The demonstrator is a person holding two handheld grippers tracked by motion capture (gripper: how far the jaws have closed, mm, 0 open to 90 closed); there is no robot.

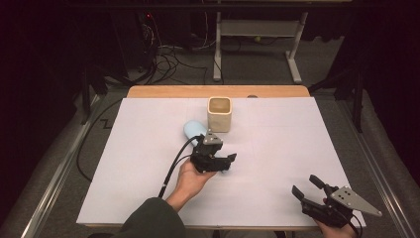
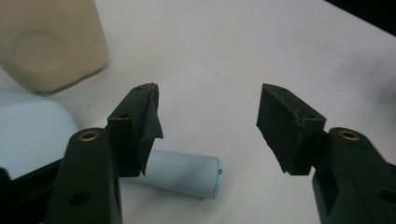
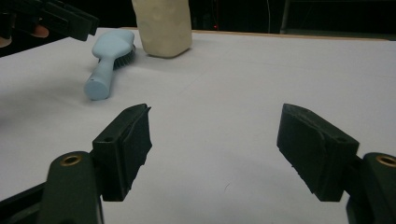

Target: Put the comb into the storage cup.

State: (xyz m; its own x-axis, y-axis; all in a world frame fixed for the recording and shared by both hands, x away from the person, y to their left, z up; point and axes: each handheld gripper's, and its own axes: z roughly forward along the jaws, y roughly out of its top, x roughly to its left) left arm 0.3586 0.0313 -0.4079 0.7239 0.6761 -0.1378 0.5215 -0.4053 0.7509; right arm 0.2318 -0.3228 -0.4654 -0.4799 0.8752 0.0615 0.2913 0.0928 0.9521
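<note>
A dim room with cables and desk legs on the floor lies behind a white-covered surface [image 1: 148,163]. A cream square cup [image 1: 219,113] stands upright toward twelve o'clock of the sheet's middle. A pale blue brush [image 3: 108,59] lies flat just beside the cup, at the cup's seven o'clock, its bristled head near the cup and its handle pointing toward the person. The left gripper [image 1: 229,159] hovers over the handle end; in the left gripper view its jaws stand wide apart with nothing between them, the handle [image 2: 184,173] lying below and beside the left-hand jaw, not gripped. The right gripper [image 1: 307,187] rests at five o'clock of the sheet, well apart from both things, its jaws likewise wide and empty.

Step in hand, as judged: the approach to the brush, before any grasp. The next move calls for shifting the left gripper sideways so that the handle lies between the jaws, lowering it, and closing squarely across the handle; a grip too near the rounded end may let the brush slip or pivot.
</note>
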